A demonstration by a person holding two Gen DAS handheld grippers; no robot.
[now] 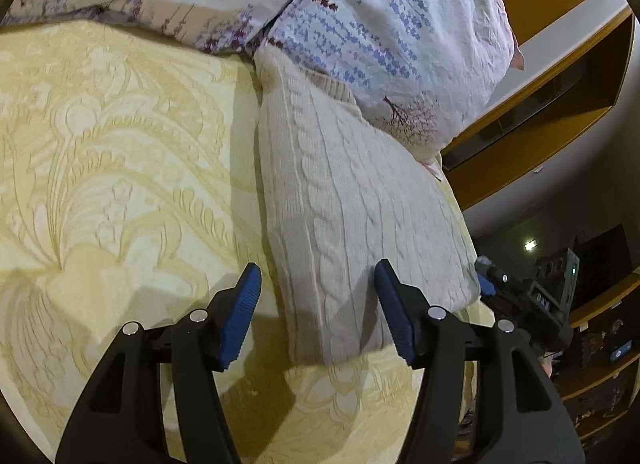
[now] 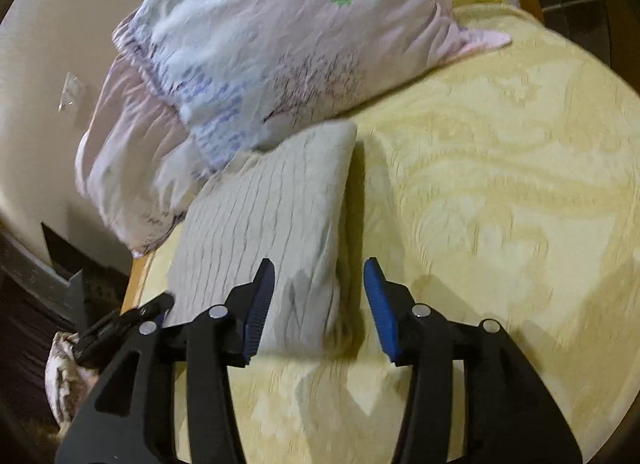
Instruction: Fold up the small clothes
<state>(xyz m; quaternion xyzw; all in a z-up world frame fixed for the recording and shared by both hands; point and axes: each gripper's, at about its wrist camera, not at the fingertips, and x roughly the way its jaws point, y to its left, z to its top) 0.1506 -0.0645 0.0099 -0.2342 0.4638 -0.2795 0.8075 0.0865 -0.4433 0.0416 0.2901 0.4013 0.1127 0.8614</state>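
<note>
Both sets of jaws are spread wide apart right now and neither is gripping anything. On my left gripper (image 1: 318, 312) the near end of the folded sweater (image 1: 352, 203) sits right in the gap between the blue pads, with fabric running forward and away from them. Same deal on my right gripper (image 2: 320, 310): the sweater's (image 2: 272, 223) near corner lies between the pads, a bit closer to the left pad, and that view is smeared with motion blur, so I can't say if a pad is actually touching the knit.

Further out from the jaws, the cream cable-knit lies as a long narrow bundle on the yellow bedspread (image 1: 120, 163). Its far end is tucked up against, and partly under, the floral pillow (image 1: 380, 23). In the left view I can also see the other gripper poking in at the sweater's right edge, beside my right pad.

My read: the sweater is already folded lengthwise and I'm between grabs, lined up on the near end. The next move probably calls for closing both on the near edge, one at each corner, then carrying it forward over the far half. I'd watch the thick layers slipping apart, and the pillow pinning the far end.
</note>
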